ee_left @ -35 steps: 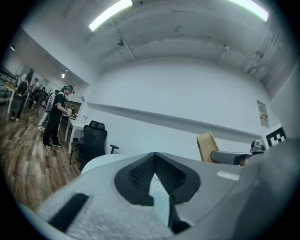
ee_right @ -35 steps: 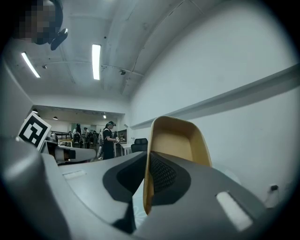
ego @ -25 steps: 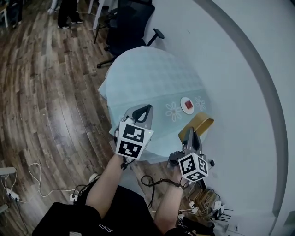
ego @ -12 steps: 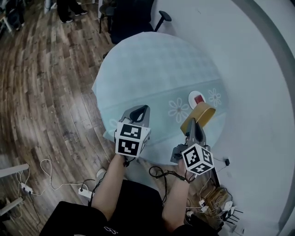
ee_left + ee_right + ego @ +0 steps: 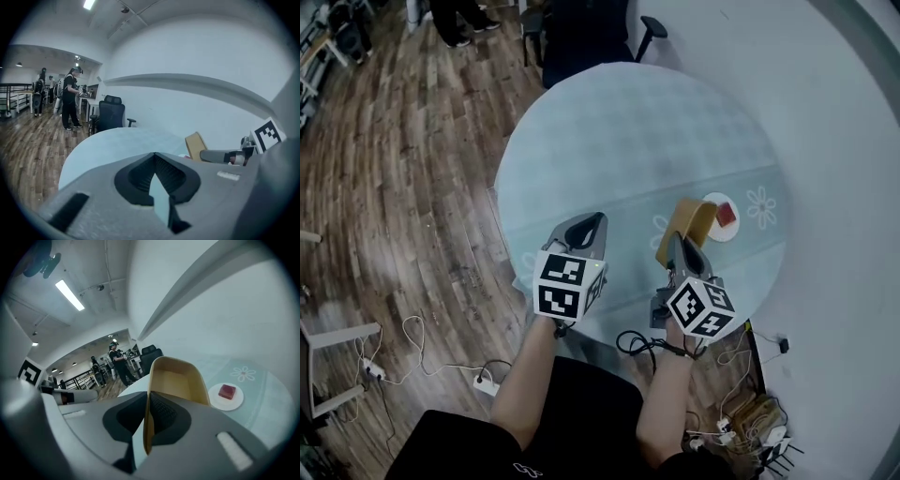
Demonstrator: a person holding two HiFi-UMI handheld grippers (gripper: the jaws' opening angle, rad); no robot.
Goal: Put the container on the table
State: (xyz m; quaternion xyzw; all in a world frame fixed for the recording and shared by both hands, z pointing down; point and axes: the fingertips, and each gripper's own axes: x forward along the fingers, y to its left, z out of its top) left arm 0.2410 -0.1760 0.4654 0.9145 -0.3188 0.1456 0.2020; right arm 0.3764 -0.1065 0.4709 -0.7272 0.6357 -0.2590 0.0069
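The tan, smooth-walled rectangular container (image 5: 174,380) with rounded corners is gripped by one long wall in the right claw (image 5: 149,398). That wall runs down between the ribbed dark pads, so its lower stretch is hidden. In the head view the claw's grey body covers the container's near end, and only its far end shows, tipped on edge over the round surface with a pale blue, faintly checked cloth (image 5: 628,131). Whether the container touches the cloth cannot be told.

Just beside it sits a small round white plate (image 5: 236,399) carrying a dark red cube (image 5: 227,391), next to a white flower print.

The left claw (image 5: 154,154) is over the near edge of the surface, tips together with nothing between them. A black office chair (image 5: 581,37) is cut off at the top of the head view. Distant people on the wooden floor (image 5: 403,169) are too small to make out.
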